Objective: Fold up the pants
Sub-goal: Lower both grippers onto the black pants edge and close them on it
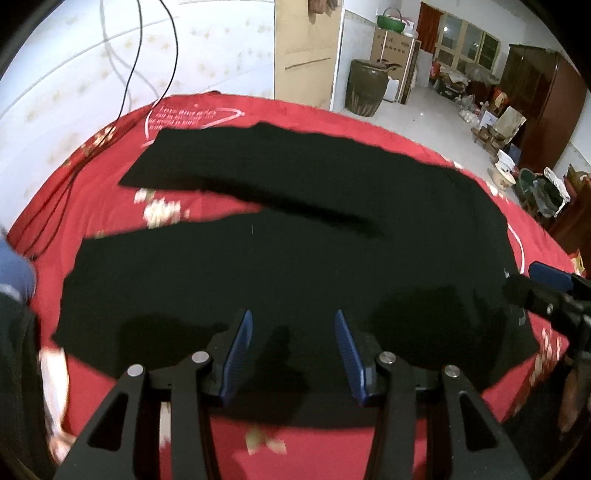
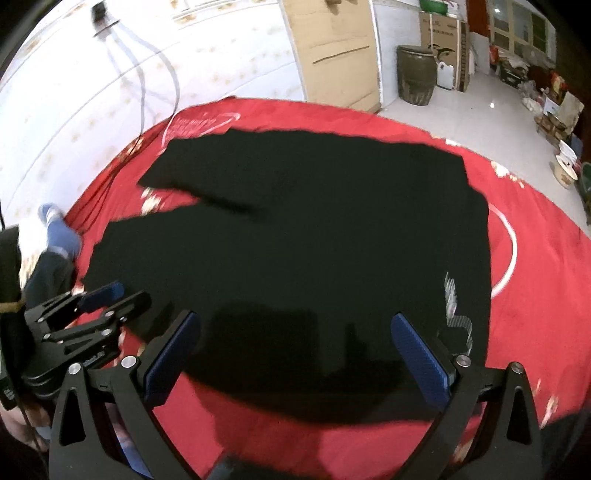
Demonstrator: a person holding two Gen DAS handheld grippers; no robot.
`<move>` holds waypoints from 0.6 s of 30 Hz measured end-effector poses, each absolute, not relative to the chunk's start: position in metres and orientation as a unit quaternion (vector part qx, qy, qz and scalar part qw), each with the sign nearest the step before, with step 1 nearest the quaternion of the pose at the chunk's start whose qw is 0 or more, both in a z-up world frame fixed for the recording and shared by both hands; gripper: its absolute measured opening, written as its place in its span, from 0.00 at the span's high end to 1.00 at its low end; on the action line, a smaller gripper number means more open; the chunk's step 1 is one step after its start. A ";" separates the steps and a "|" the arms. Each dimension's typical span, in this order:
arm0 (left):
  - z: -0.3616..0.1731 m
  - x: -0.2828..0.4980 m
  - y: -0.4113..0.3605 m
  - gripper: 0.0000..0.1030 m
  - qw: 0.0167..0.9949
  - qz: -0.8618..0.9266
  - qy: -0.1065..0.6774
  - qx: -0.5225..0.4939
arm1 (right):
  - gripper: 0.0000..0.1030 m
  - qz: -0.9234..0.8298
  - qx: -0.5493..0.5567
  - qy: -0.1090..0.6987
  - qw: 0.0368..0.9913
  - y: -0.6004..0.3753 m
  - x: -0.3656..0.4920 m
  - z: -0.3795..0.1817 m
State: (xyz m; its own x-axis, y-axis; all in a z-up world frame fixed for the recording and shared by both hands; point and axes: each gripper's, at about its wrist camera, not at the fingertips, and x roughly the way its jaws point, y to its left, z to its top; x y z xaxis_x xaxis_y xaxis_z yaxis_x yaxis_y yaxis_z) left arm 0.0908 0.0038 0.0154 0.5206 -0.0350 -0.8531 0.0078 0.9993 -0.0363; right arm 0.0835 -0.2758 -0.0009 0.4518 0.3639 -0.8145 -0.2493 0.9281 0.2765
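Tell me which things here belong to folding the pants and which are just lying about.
Part of the job:
black pants
left hand-held gripper
right hand-held gripper
red bedspread

Just lying about:
brown jar
cardboard box
green basket
cables

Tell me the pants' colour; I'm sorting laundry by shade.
Plain black pants, spread on a red bedspread; clearest in the right wrist view.
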 end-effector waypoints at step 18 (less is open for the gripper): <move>-0.014 0.300 0.065 0.40 0.875 0.039 0.482 0.020 | 0.00 0.265 0.012 0.480 0.836 -0.283 0.302 -0.046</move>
